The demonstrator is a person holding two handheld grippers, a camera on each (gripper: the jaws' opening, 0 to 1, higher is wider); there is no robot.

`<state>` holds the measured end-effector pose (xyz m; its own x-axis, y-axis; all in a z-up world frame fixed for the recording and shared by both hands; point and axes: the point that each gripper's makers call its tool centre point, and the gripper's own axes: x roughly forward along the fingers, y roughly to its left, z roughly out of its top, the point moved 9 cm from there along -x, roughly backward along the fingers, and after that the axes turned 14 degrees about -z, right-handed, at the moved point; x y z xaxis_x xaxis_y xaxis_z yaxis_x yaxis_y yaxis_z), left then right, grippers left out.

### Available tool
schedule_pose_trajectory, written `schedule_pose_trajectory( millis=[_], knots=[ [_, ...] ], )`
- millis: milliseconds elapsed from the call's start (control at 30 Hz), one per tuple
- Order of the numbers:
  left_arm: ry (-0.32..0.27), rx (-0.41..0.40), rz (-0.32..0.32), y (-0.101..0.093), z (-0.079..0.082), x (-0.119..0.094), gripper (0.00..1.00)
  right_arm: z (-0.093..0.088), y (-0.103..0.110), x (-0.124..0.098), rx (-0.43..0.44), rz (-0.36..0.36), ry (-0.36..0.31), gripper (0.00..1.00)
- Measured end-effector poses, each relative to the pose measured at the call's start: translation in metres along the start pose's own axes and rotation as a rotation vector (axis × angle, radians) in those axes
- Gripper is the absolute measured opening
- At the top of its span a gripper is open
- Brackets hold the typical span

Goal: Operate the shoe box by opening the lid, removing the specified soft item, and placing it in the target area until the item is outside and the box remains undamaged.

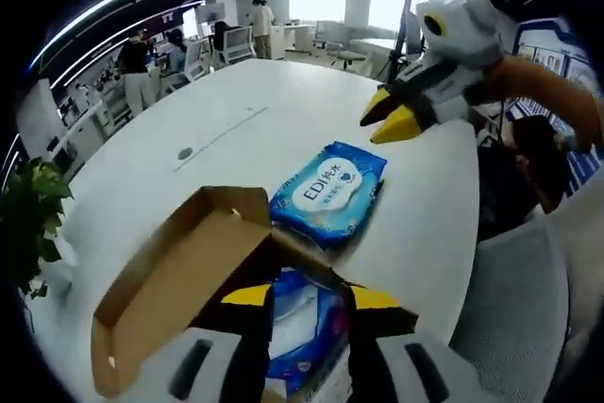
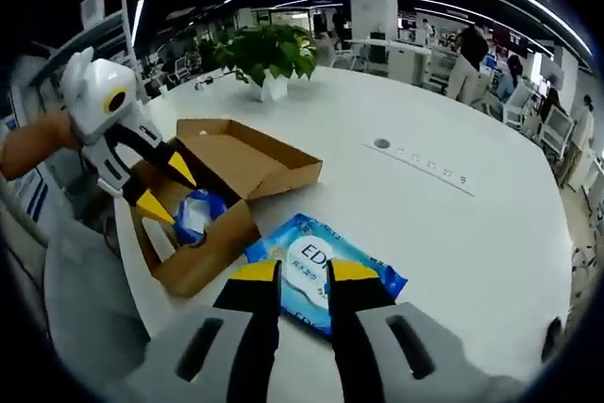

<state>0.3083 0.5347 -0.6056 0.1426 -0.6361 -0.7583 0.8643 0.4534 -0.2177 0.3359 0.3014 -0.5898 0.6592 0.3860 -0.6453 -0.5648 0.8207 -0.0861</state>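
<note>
One pack out, one left in the box.
My left fingers (image 1: 307, 313) straddle the blue wipes pack (image 1: 300, 327) inside the open brown cardboard box (image 1: 179, 276); my right fingers (image 2: 304, 280), slightly apart and empty, hover above the other blue wipes packet (image 2: 326, 276) on the white tabletop (image 2: 453, 233).

Left gripper (image 1: 311, 304) fingers astride wipes pack (image 1: 300, 326) in shoe box (image 1: 179, 276)

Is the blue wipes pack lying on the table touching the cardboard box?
Cannot tell. In the right gripper view the wipes pack sits right against the box corner, but no clear gap or contact shows.

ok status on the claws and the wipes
Left claw open over a pack in the open box. Right claw open, empty. One pack out on table.
</note>
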Motion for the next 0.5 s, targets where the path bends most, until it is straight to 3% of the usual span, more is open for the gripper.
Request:
schedule_pose_trajectory(
  millis=[500],
  knots=[
    [0.028,0.047,-0.071,0.009,-0.030,-0.008,0.28,0.023,0.045,0.016,-0.130,0.098,-0.012,0.18]
  ],
)
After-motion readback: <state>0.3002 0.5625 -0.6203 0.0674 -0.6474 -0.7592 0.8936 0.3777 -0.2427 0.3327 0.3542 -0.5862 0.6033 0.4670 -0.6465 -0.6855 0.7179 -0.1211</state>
